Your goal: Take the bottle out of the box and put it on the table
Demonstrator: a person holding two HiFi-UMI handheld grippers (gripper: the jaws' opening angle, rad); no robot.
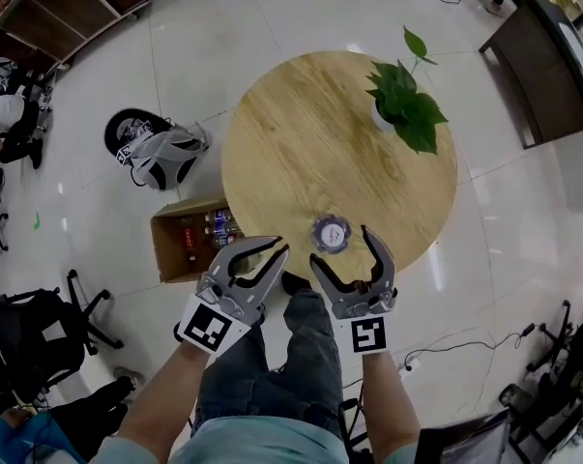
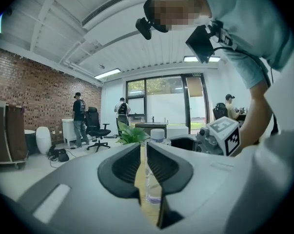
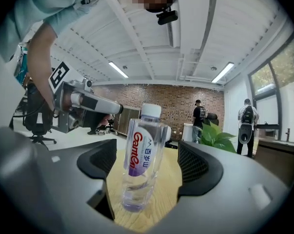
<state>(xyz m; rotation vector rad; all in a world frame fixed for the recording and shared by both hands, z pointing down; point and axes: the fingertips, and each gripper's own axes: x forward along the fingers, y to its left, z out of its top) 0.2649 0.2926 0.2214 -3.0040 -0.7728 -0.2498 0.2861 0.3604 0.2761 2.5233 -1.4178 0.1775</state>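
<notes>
A clear water bottle (image 1: 331,233) with a white cap stands upright on the round wooden table (image 1: 310,143), close to its near edge. My right gripper (image 1: 339,245) is open around it. In the right gripper view the bottle (image 3: 144,155) stands between the wide jaws with a gap on each side, and neither pad touches it. My left gripper (image 1: 275,249) hovers just left of the bottle, its jaws drawn together to a thin slit with nothing in them. In the left gripper view, the bottle (image 2: 158,135) shows beyond the left gripper (image 2: 143,147).
An open cardboard box (image 1: 165,249) holding several bottles sits on the floor left of the table. A potted plant (image 1: 402,100) stands at the table's far right. A white and black machine (image 1: 156,153) lies on the floor. Office chairs (image 1: 78,317) stand at the left.
</notes>
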